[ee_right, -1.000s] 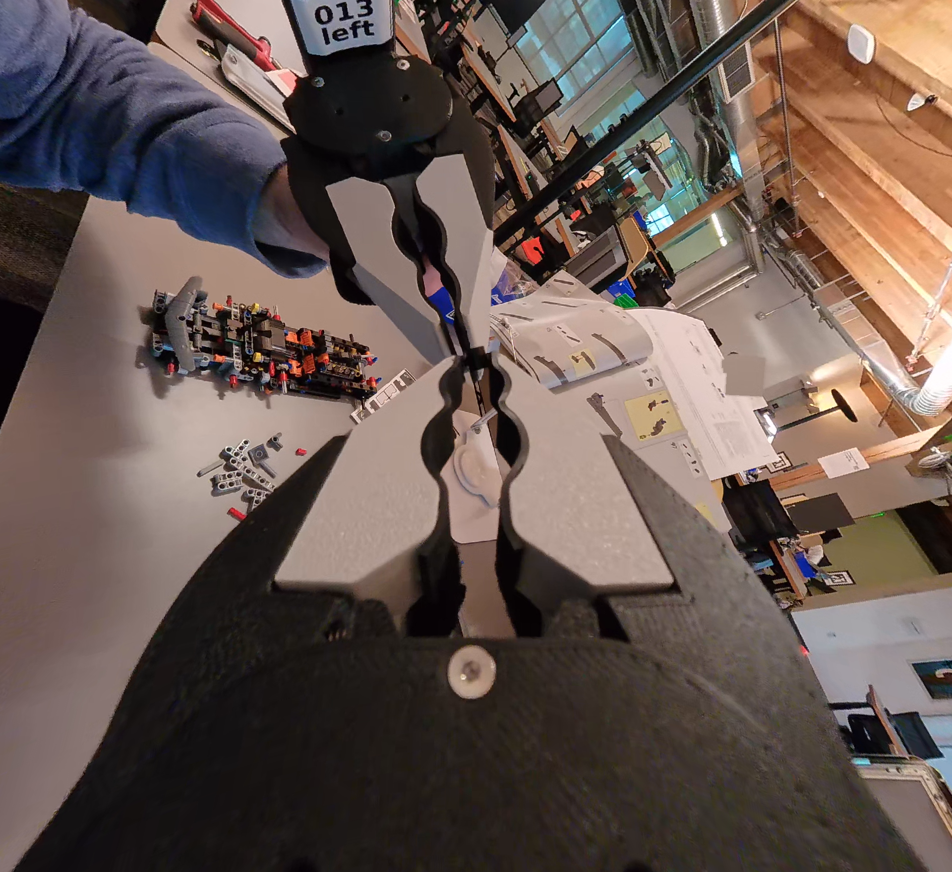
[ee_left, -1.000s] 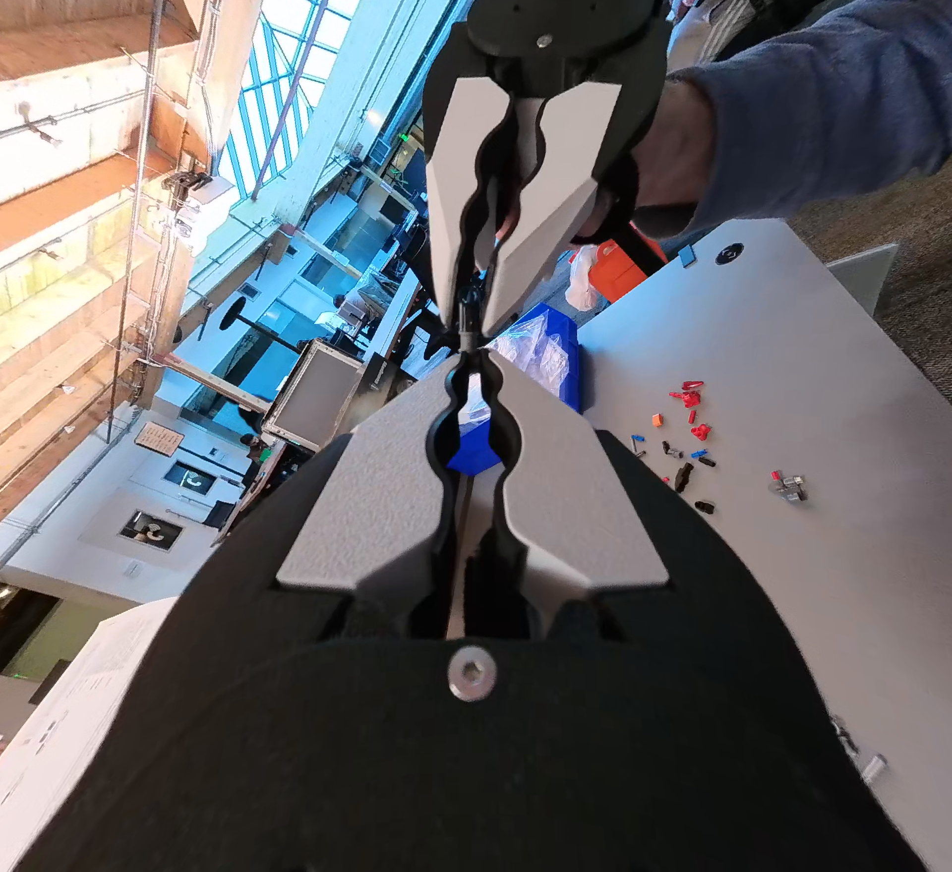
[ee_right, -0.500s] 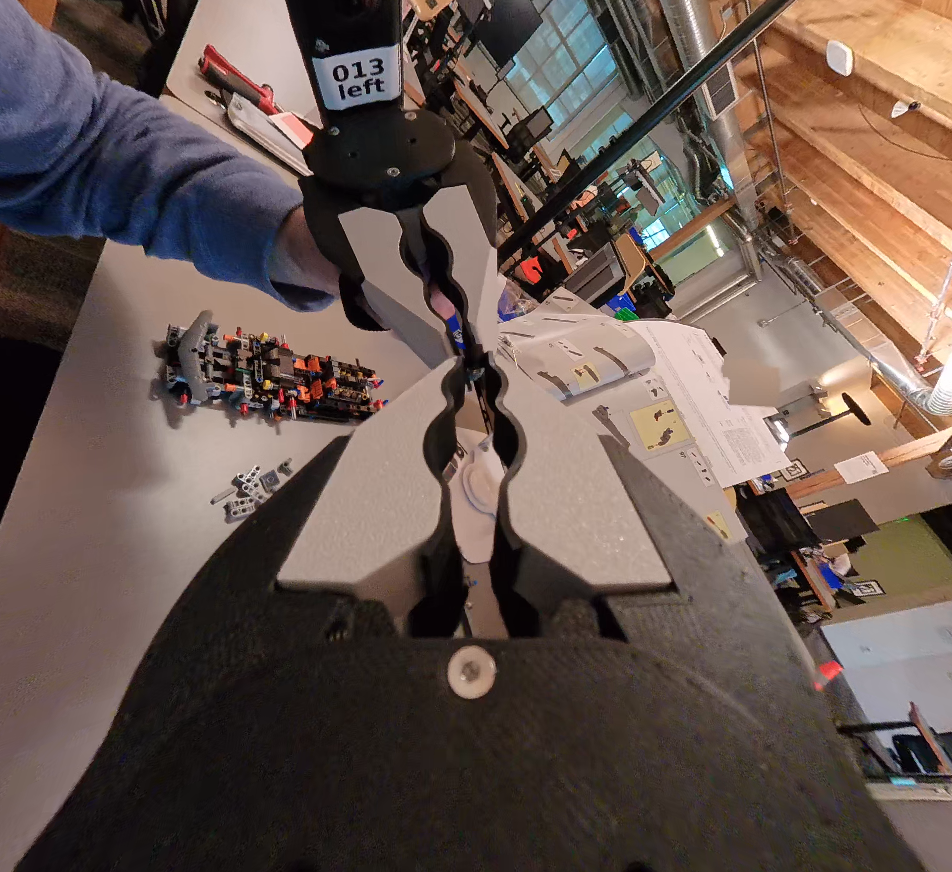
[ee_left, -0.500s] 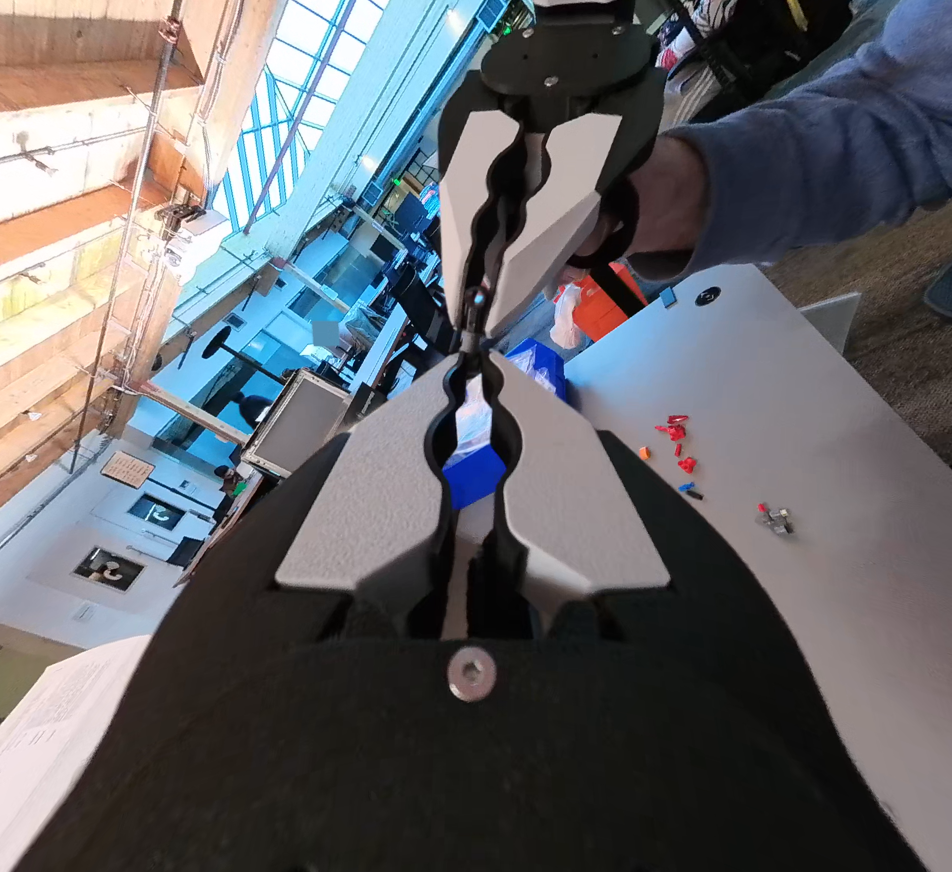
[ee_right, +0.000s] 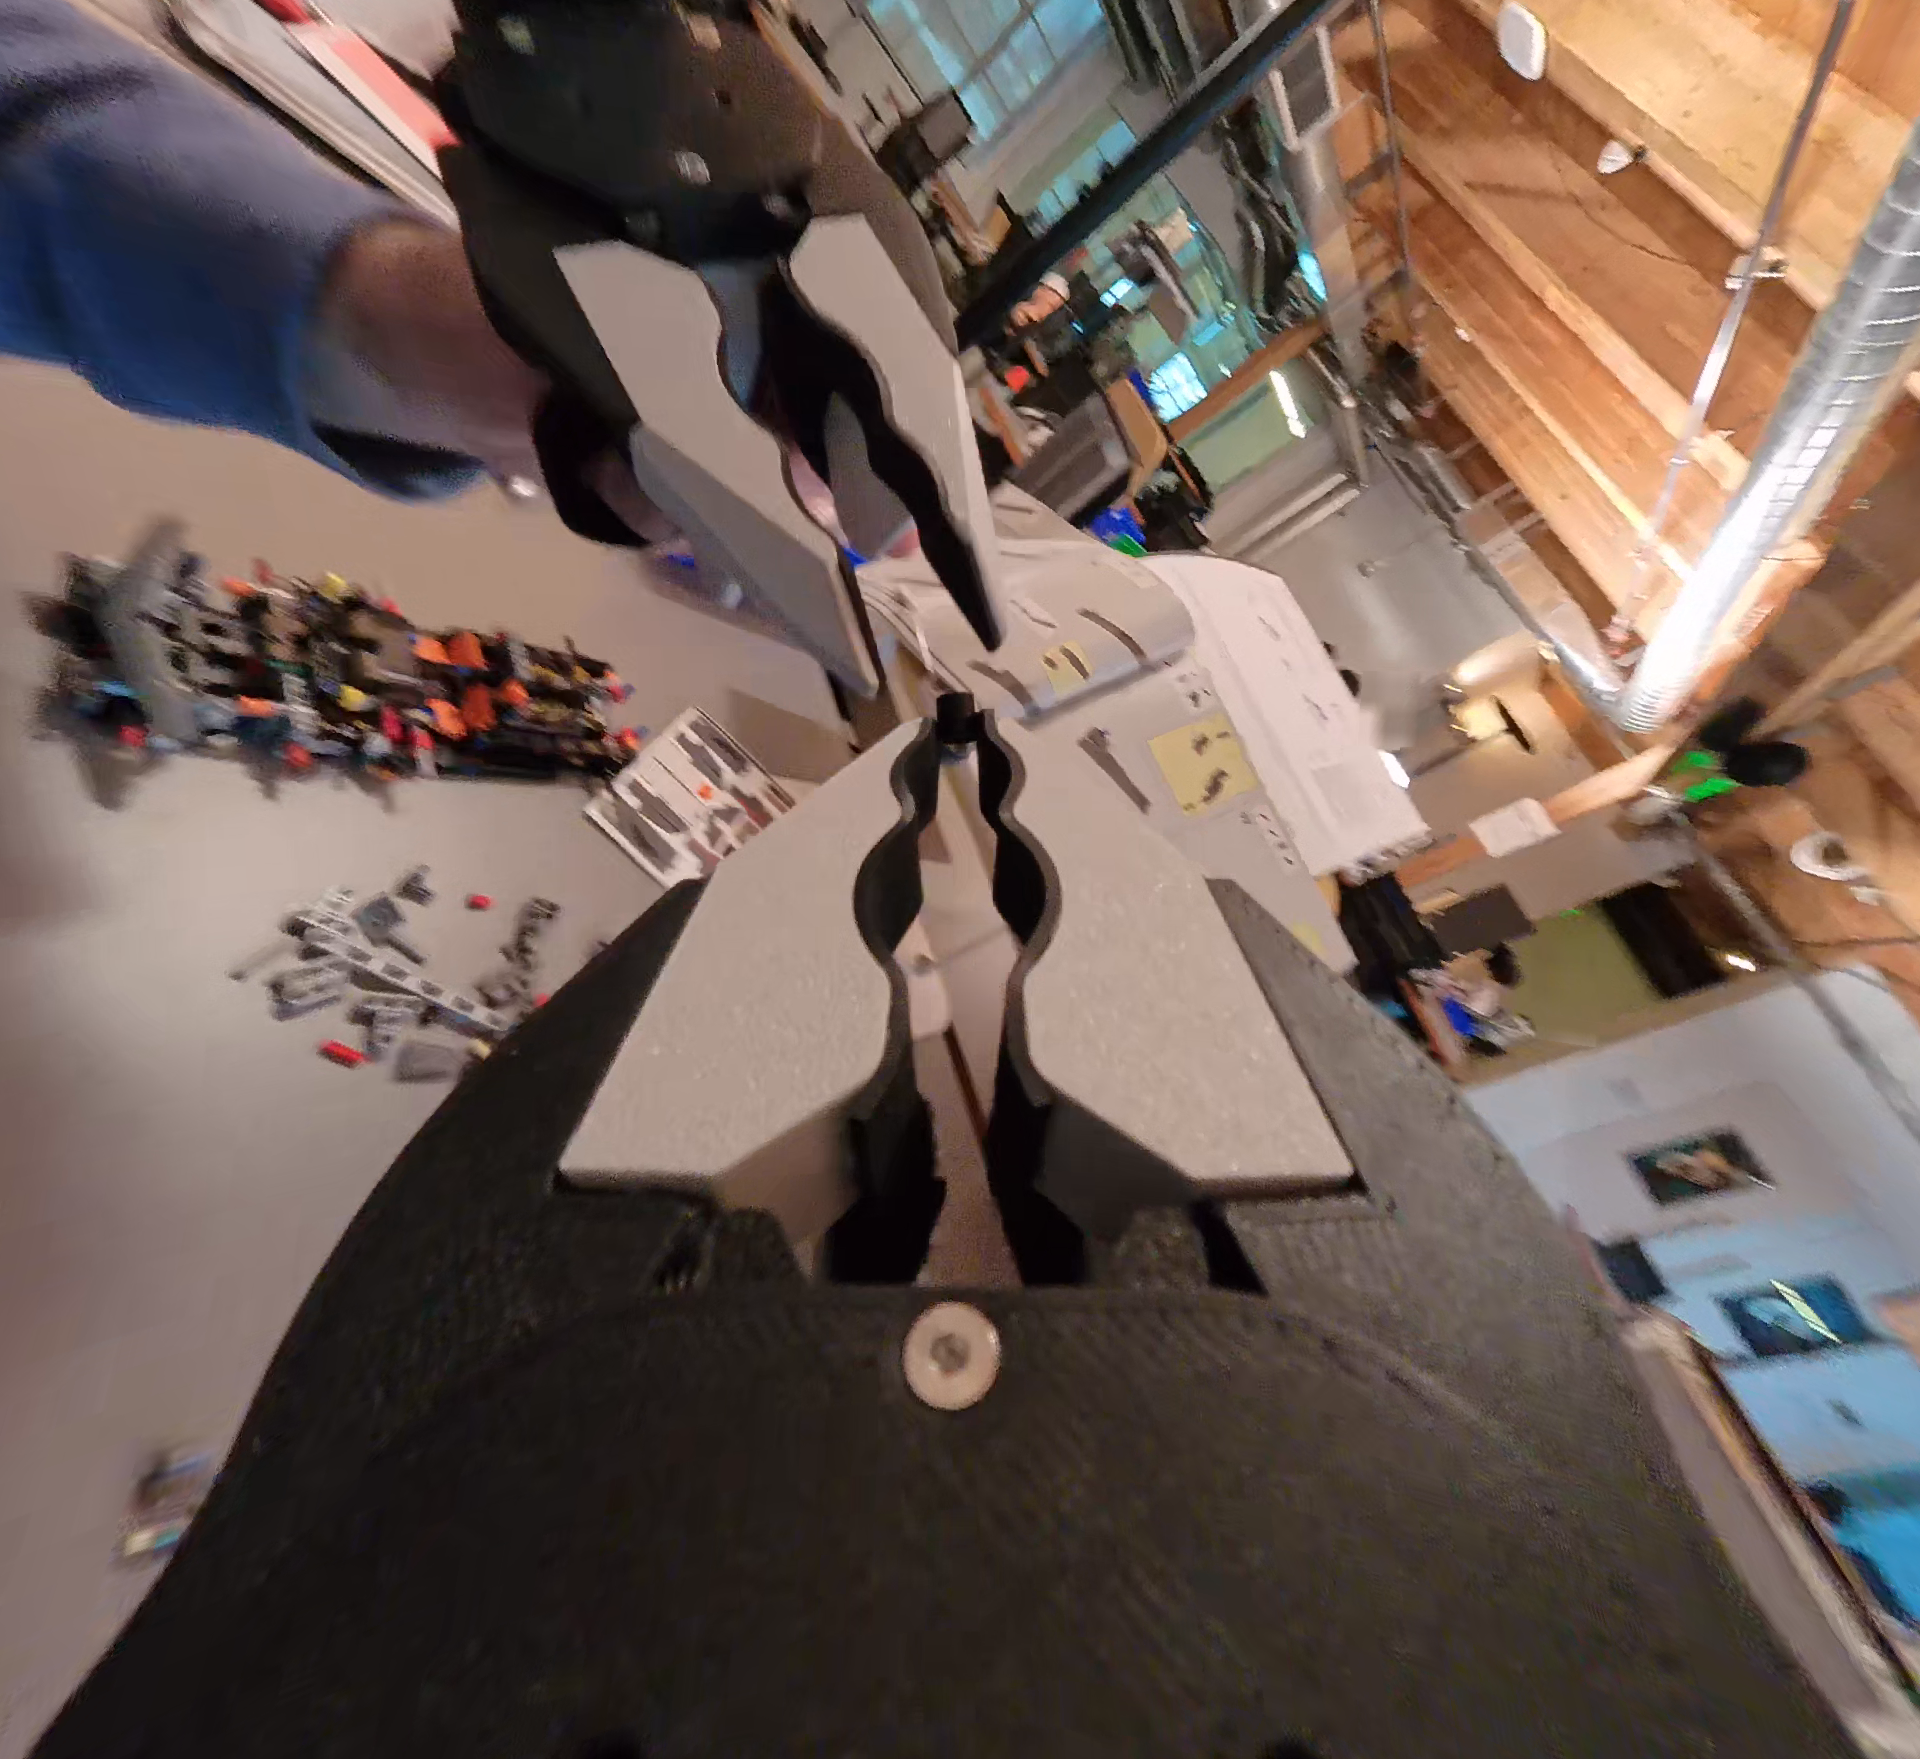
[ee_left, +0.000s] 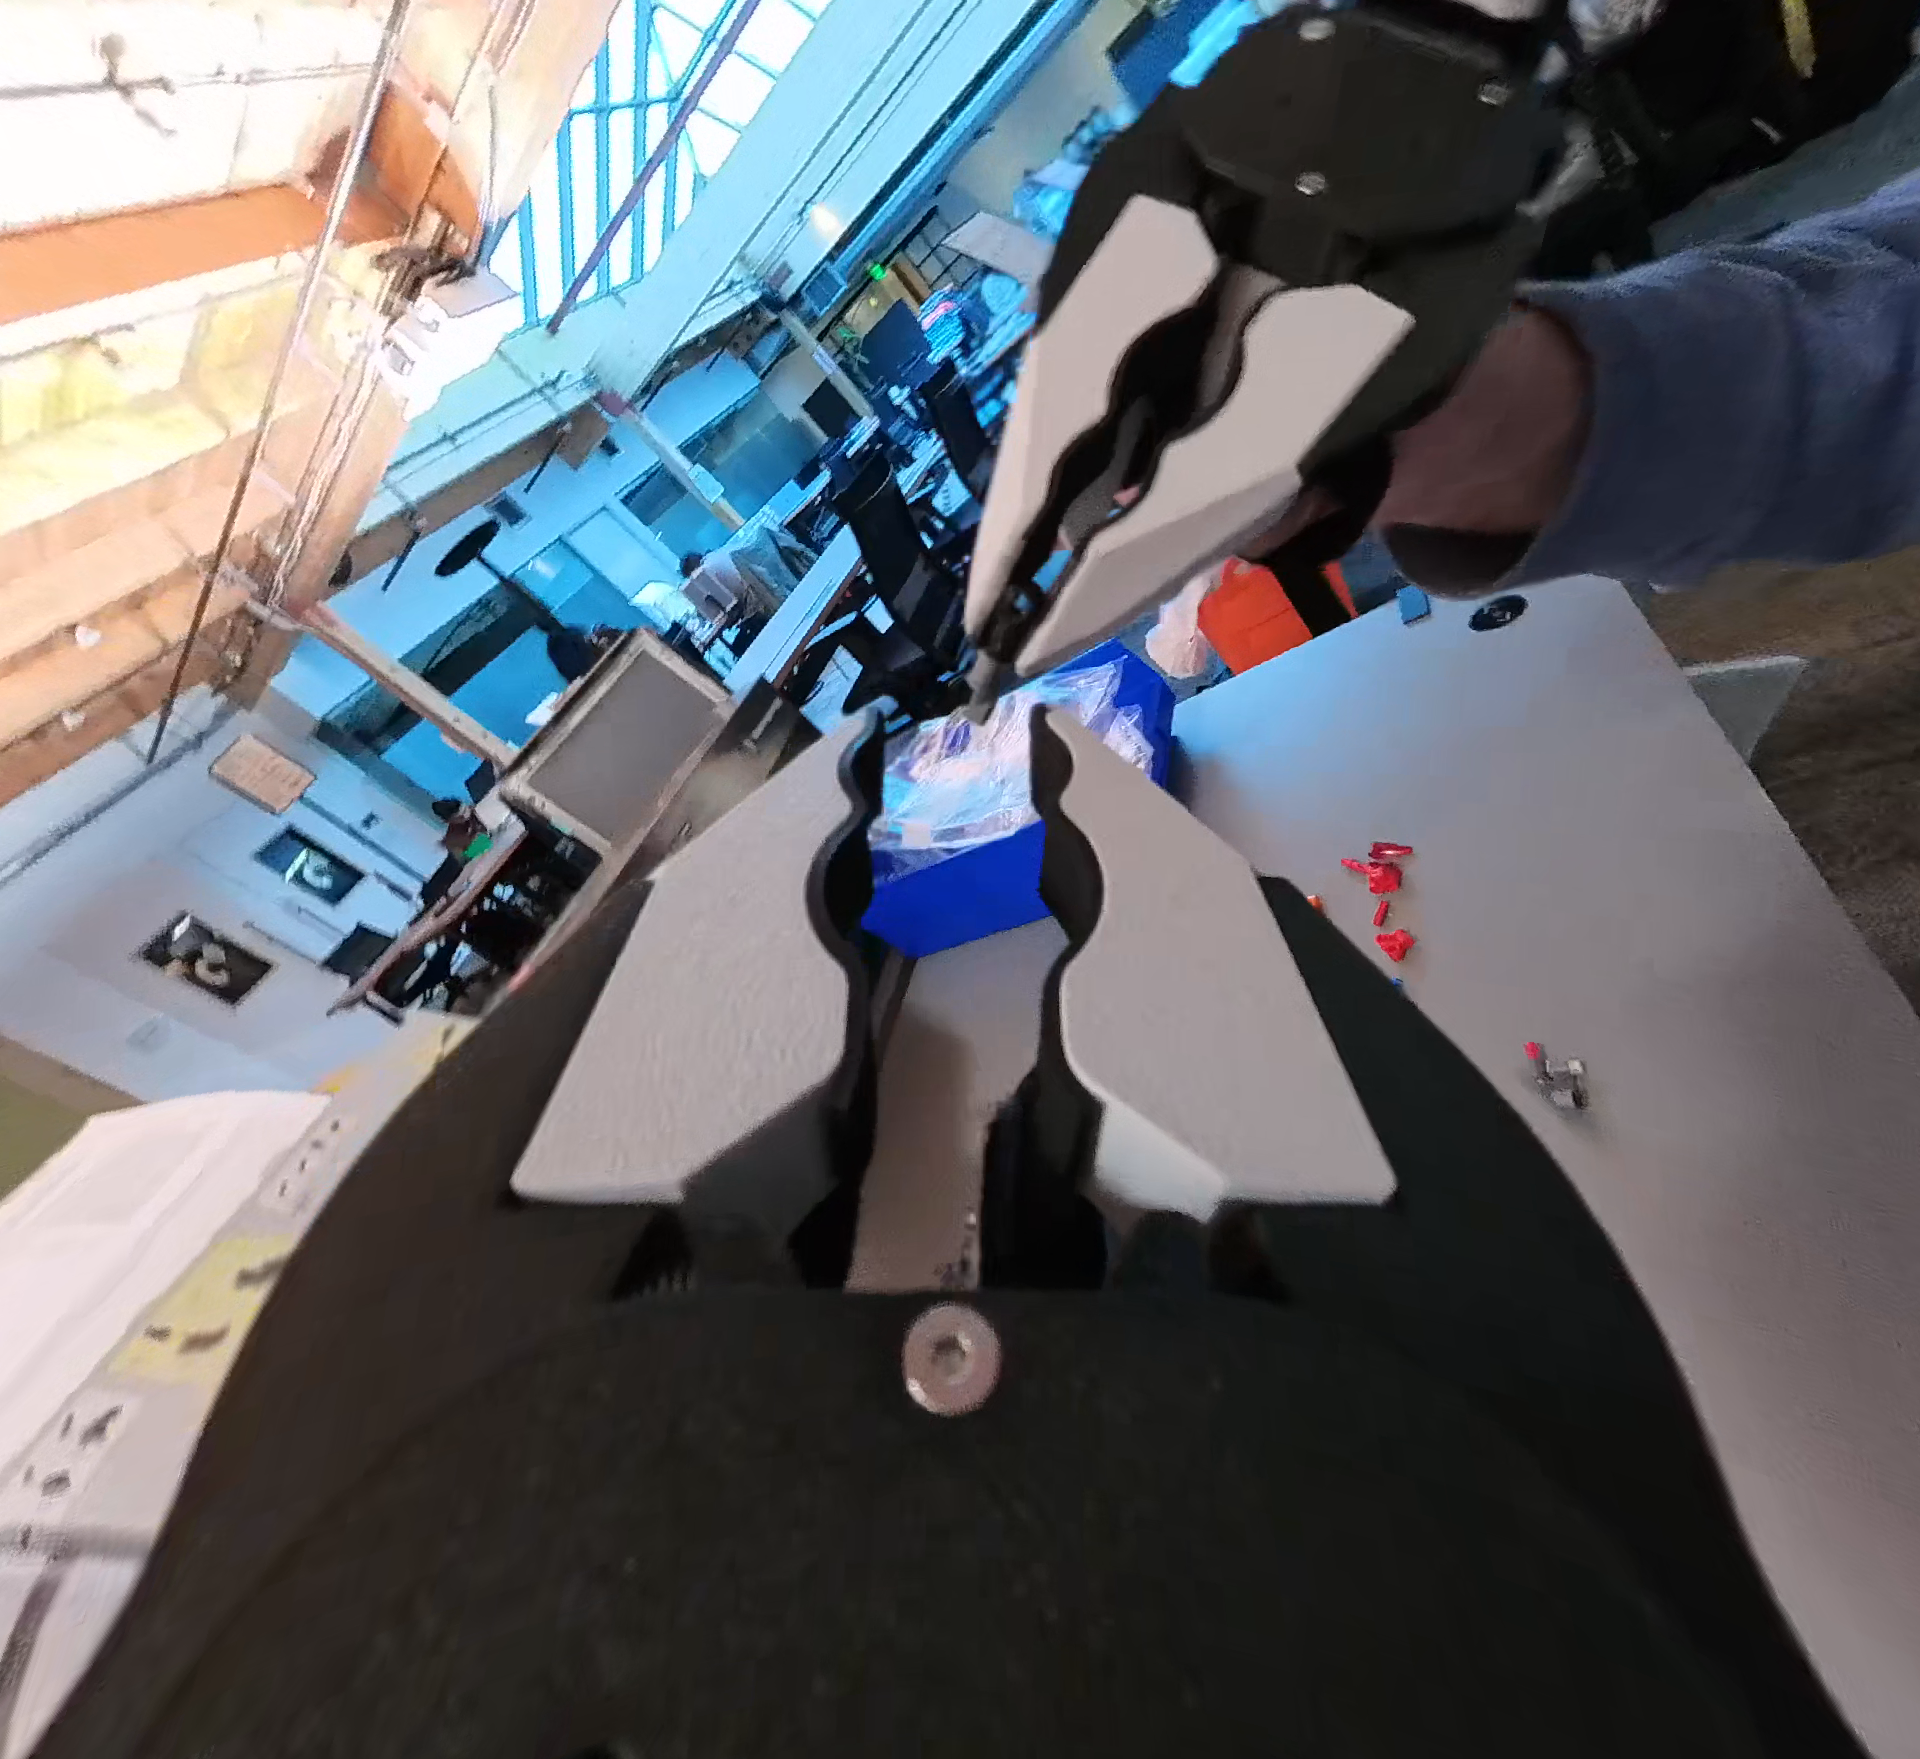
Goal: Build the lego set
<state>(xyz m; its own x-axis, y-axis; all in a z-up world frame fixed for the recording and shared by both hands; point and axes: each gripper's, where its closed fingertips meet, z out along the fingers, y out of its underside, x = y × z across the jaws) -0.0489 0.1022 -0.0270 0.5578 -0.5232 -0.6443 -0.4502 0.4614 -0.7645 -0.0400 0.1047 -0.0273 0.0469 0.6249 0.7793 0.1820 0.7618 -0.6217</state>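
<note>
My right gripper (ee_right: 956,735) is shut on a small black lego piece (ee_right: 956,714) held at its fingertips, in the air above the table. It also shows in the left wrist view (ee_left: 1003,660), with the piece (ee_left: 985,675) sticking out of its tips. My left gripper (ee_left: 956,738) is open and empty, a short way from the piece. It shows opposite in the right wrist view (ee_right: 925,655), jaws apart. A partly built black, orange and grey lego model (ee_right: 332,681) lies on the grey table (ee_right: 156,878).
Loose grey pieces (ee_right: 384,971) lie in front of the model. An open instruction booklet (ee_right: 1049,639) and a printed sheet (ee_right: 696,810) lie beyond. A blue bin (ee_left: 966,888) holds plastic bags. Small red pieces (ee_left: 1377,878) and a grey one (ee_left: 1558,1081) lie on the table (ee_left: 1558,774). Left and right tips are no more than a few centimetres apart.
My left gripper has opened and let go of the small black piece. The two grippers have drawn apart. The right gripper stays shut on the piece.
</note>
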